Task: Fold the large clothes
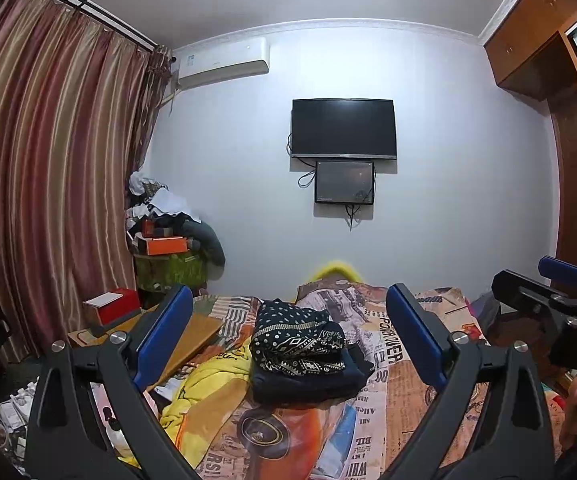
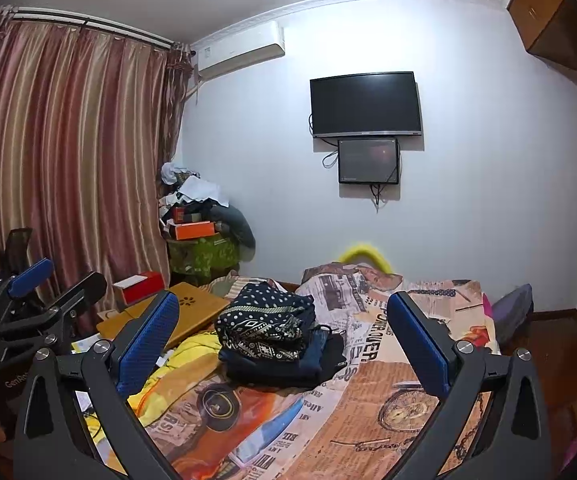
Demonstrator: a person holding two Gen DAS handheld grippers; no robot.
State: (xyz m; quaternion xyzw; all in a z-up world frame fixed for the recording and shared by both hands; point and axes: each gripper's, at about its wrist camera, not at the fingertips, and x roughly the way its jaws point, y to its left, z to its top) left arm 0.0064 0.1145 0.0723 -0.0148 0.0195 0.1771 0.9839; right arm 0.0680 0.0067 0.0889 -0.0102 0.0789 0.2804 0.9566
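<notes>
Navy patterned folded clothes point(image 1: 304, 354) sit stacked on the newsprint bedsheet point(image 1: 402, 396) at twelve o'clock; left gripper point(image 1: 288, 332) and right gripper point(image 2: 284, 338) gape apart, gripping nothing.

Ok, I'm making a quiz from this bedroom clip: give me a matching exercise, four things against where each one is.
Things:
1. folded clothes stack
2. television
3. air conditioner
4. red box

Places:
A. high on the wall beside the curtain
B. on the bed
C. on the wall facing the bed
D. on the wooden surface left of the bed

Pairs: 1-B, 2-C, 3-A, 4-D
</notes>
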